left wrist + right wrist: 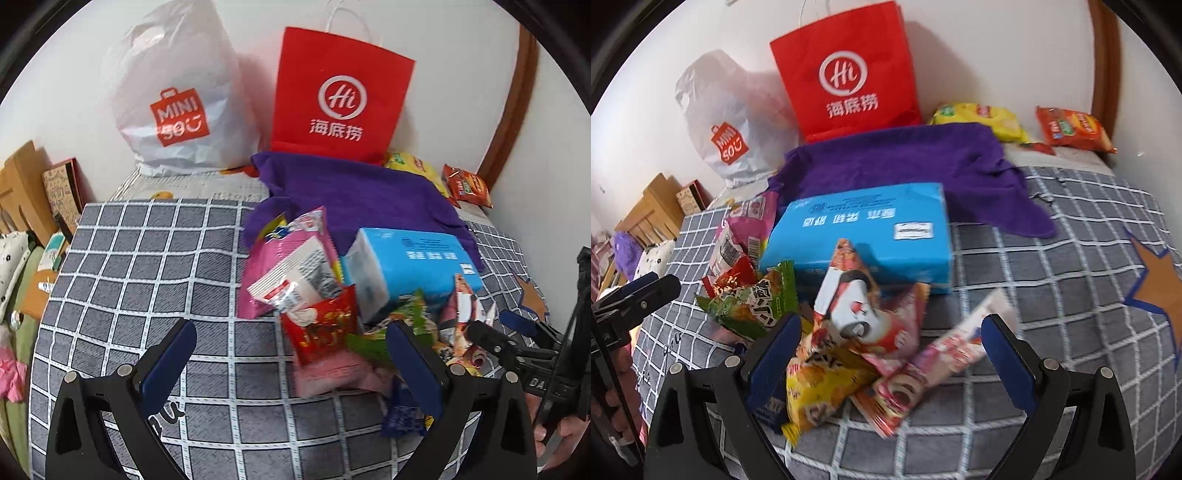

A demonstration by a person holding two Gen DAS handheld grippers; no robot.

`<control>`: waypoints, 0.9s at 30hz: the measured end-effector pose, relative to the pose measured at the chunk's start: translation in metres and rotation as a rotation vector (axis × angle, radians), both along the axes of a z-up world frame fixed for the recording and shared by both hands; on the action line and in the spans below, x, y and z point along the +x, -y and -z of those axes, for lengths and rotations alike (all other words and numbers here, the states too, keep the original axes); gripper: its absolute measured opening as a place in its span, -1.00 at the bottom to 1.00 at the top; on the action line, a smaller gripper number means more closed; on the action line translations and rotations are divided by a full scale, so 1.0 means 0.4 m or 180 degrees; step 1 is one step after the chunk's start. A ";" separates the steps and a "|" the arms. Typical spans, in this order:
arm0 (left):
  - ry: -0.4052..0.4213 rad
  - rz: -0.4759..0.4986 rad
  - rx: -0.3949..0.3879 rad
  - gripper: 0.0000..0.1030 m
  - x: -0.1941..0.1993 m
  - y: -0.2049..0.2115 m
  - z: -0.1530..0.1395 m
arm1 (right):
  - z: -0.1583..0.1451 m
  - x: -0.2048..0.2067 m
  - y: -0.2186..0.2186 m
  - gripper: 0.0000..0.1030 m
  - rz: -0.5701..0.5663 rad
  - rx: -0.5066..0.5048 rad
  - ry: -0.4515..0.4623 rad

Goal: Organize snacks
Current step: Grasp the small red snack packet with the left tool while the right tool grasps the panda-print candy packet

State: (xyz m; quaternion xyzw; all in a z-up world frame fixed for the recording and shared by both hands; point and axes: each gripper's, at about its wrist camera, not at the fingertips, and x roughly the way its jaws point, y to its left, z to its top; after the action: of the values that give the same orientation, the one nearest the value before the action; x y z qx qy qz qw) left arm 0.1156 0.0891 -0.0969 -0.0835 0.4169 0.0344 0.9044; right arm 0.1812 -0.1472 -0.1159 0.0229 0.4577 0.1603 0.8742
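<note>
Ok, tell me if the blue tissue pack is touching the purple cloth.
Touching. In the right wrist view the blue tissue pack has its far edge lying on the purple cloth, with no checked cover showing between them.

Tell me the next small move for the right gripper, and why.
Probably lower the right gripper and close on the red-and-white snack packet. Its fingers are open with that packet lying between them on top of the pile, and the left gripper is open and empty.

Glossy, crinkled foil and plastic snack packets [849,332] lie on a matt woven checked cloth [147,258]. At twelve o'clock a fuzzy purple towel [905,158] meets a matt red paper bag [340,96]; at eleven, a thin, wrinkled white plastic bag [177,92].
</note>
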 end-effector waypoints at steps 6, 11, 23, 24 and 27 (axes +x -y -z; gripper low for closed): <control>-0.0052 -0.0012 -0.0093 0.99 0.006 -0.036 0.027 | 0.054 0.037 -0.025 0.83 0.0025 -0.0073 -0.0192; -0.0084 0.0028 -0.0132 0.99 0.029 -0.040 0.043 | 0.056 0.044 -0.027 0.30 -0.0085 0.0080 -0.0250; -0.0253 0.0110 -0.0278 0.99 0.079 -0.033 0.110 | -0.033 0.000 0.023 0.17 -0.0082 0.0097 0.0045; -0.0274 0.0117 -0.0306 0.99 0.085 -0.032 0.117 | -0.041 -0.003 0.029 0.17 -0.0066 0.0106 0.0069; -0.0302 0.0138 -0.0352 0.96 0.101 -0.024 0.132 | -0.062 -0.013 0.047 0.17 -0.0046 0.0122 0.0153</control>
State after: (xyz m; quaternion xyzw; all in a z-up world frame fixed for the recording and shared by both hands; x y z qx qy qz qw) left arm 0.1562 0.0985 -0.1495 -0.1226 0.4623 -0.0044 0.8782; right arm 0.1761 -0.1659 -0.0911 0.0324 0.4336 0.1758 0.8832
